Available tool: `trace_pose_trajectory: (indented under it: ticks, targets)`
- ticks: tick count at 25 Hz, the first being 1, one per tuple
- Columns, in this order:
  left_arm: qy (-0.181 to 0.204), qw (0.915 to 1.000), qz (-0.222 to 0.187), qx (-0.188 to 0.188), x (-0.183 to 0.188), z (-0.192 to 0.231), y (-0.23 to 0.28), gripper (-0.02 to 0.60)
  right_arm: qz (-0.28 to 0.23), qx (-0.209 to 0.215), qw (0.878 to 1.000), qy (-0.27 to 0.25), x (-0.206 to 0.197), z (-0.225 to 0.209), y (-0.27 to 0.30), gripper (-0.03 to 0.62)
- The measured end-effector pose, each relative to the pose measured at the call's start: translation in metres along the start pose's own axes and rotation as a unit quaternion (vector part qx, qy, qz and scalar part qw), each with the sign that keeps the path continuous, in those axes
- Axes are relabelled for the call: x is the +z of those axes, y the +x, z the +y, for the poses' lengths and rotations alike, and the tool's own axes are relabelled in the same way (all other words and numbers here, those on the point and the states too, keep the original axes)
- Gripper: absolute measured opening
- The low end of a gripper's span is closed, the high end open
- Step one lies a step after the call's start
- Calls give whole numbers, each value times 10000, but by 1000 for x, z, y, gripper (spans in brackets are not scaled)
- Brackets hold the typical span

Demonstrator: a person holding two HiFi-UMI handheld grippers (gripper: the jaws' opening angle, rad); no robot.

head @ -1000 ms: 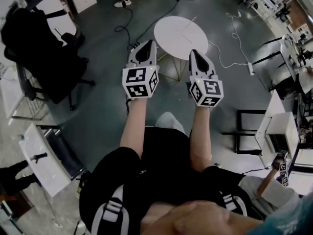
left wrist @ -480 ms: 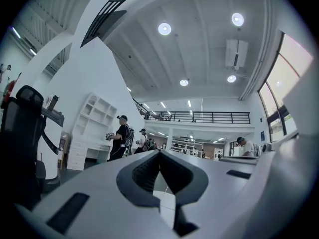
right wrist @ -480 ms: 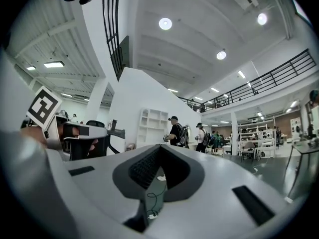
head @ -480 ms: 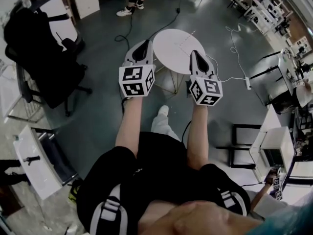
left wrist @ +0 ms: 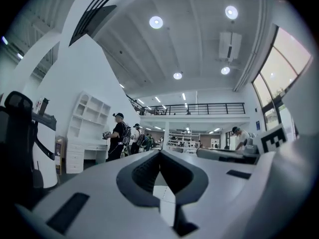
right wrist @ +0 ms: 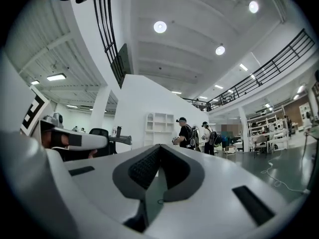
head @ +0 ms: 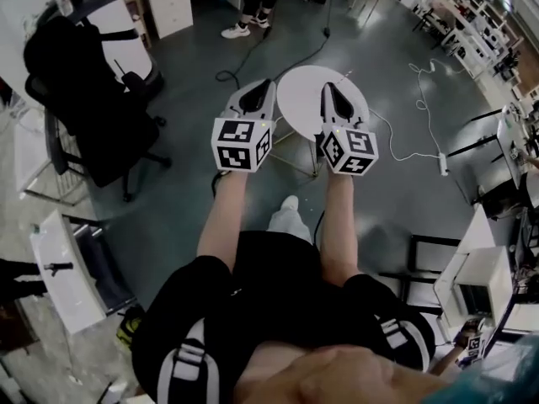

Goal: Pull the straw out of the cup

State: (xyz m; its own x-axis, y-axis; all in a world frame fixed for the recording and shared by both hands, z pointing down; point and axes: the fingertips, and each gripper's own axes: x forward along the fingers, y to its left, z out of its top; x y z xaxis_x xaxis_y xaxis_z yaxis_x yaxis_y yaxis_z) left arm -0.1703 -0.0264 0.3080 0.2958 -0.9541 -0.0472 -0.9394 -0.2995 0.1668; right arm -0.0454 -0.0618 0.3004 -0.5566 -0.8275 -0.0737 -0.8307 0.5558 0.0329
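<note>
No cup or straw shows in any view. In the head view my left gripper (head: 268, 84) and right gripper (head: 327, 87) are held out side by side at arm's length, pointing level. Their tips reach over the near part of a small round white table (head: 299, 99), whose top looks bare where it shows. The left gripper (left wrist: 160, 151) has its jaws together with nothing between them. The right gripper (right wrist: 160, 146) is likewise shut and empty. Both gripper views look across a large hall, not at the table.
A black office chair (head: 93, 99) stands at the left by a white cabinet (head: 67, 268). Cables (head: 413, 154) trail over the grey floor. White desks (head: 480, 268) line the right side. A person (head: 253, 7) stands beyond the table; others (left wrist: 117, 136) stand by white shelves.
Both grippers have moved forward together toward the round table, which now lies partly behind their tips. The person's legs have stepped forward. The jaws stayed together.
</note>
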Motion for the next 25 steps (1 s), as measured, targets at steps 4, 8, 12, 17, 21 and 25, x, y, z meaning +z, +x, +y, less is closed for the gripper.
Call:
trace_pose_trajectory:
  ticks: [4, 8, 12, 17, 21, 25]
  targets:
    - [-27, 9998, 203, -37, -16, 8, 43, 9, 122, -214, 9997, -7, -15, -39, 13, 17]
    - [-193, 9988, 361, -272, -42, -18, 99, 9, 335, -811, 9961, 40, -27, -128, 7, 17]
    - [-237, 9963, 671, -488, -77, -41, 156, 9, 640, -1010, 9928, 89, -65, -175, 22, 15]
    - [-278, 9921, 1119, -493, -118, -47, 221, 9, 915, -954, 9907, 315, -105, -224, 65, 15]
    - [-413, 9906, 1254, -349, -130, -31, 276, 9, 1078, -725, 9911, 303, -119, -250, 111, 17]
    - [-549, 9909, 1174, -372, -124, -43, 327, 9, 1102, -839, 9902, 189, -107, -299, 124, 16]
